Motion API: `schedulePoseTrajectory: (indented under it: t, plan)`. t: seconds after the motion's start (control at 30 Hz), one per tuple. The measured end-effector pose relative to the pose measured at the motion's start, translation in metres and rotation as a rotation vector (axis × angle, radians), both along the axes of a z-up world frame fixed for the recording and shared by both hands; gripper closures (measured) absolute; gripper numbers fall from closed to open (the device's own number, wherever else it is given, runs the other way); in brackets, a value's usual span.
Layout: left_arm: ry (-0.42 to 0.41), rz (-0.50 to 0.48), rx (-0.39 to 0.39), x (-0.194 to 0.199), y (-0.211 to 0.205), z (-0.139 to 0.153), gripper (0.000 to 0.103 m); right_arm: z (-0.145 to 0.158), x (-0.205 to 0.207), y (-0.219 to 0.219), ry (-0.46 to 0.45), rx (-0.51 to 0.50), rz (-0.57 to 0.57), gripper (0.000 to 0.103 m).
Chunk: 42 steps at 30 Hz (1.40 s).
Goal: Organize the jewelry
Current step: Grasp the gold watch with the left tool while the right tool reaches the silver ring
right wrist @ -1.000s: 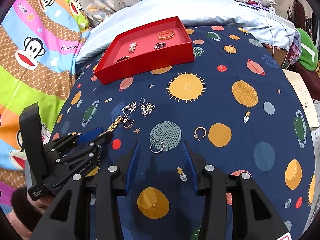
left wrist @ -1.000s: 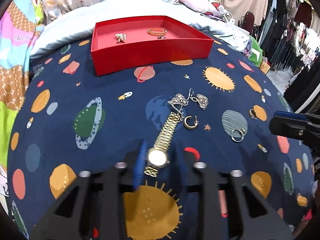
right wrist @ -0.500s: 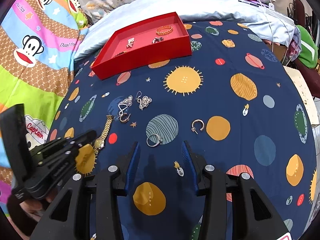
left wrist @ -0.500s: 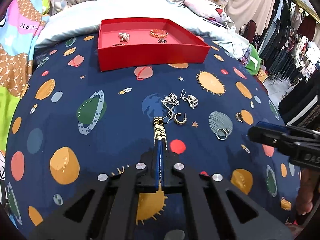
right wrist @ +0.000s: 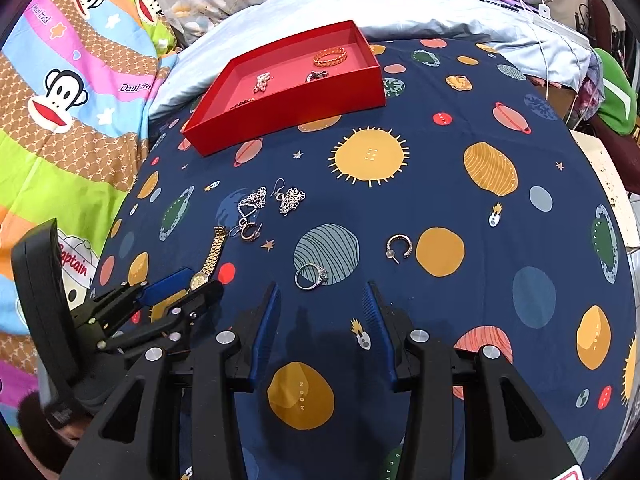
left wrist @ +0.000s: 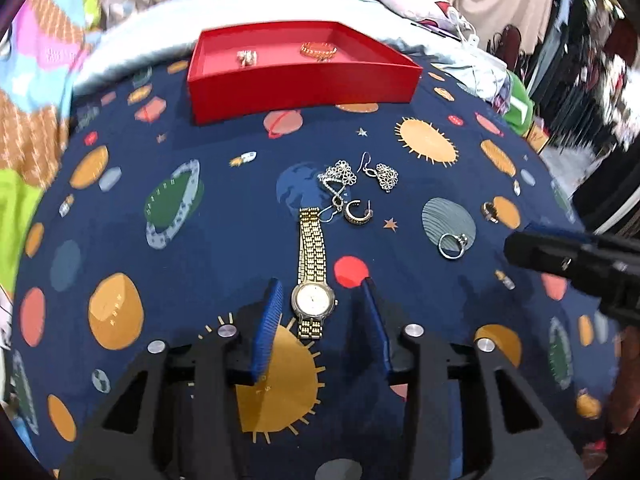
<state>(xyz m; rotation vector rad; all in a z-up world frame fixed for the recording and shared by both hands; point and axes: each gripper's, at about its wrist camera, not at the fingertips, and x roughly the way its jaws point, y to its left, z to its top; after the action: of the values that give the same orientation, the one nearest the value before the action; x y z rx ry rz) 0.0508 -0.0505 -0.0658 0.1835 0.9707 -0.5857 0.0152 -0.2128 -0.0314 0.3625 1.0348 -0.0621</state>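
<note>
A gold watch (left wrist: 313,270) lies flat on the navy space-print cloth, its face between the blue pads of my open left gripper (left wrist: 320,304). It also shows in the right wrist view (right wrist: 210,258). My right gripper (right wrist: 320,312) is open and empty, just short of a silver ring (right wrist: 310,276). Silver flower earrings (left wrist: 362,174), a gold hoop (left wrist: 358,212) and another hoop (right wrist: 399,245) lie loose. The red tray (left wrist: 300,88) at the back holds a bracelet (left wrist: 319,49) and small pieces.
A second ring (left wrist: 489,211) lies at the right on the cloth. Pale blue bedding (right wrist: 420,4) lies behind the tray. A cartoon monkey blanket (right wrist: 64,92) is to the left. The bed edge and clutter are at the right (right wrist: 612,92).
My left gripper, shut half a second ago over the watch, has opened again. The watch lies straighter between its pads. The right gripper has barely moved.
</note>
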Motion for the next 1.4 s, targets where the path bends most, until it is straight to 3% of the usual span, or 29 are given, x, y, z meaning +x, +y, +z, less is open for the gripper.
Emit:
schedulePoseTrajectory:
  t: [0.07, 0.27, 0.67, 0.9, 1.13, 1.27, 1.4]
  plan:
    - [-0.028, -0.021, 0.030, -0.005, -0.004, -0.001, 0.080, 0.000, -0.001, 0.000, -0.002, 0.000, -0.002, 0.061]
    - [-0.030, -0.043, 0.031, -0.010, -0.006, 0.000, 0.080, 0.000, -0.001, -0.002, -0.001, 0.002, -0.007, 0.061]
    - [0.032, 0.051, -0.125, -0.003, 0.028, 0.044, 0.080, -0.016, 0.005, 0.007, 0.026, -0.010, 0.037, 0.061]
    - [0.024, 0.091, -0.142, 0.003, 0.039, 0.059, 0.080, -0.028, 0.019, 0.014, 0.044, -0.031, 0.057, 0.061]
    - [0.034, 0.104, -0.139, 0.007, 0.042, 0.056, 0.080, -0.031, 0.028, 0.021, 0.031, -0.095, 0.081, 0.069]
    - [0.040, 0.106, -0.139, 0.007, 0.041, 0.055, 0.080, -0.032, 0.031, 0.027, 0.024, -0.151, 0.098, 0.081]
    - [0.047, 0.108, -0.139, 0.007, 0.042, 0.054, 0.080, -0.032, 0.029, 0.030, 0.011, -0.181, 0.107, 0.081]
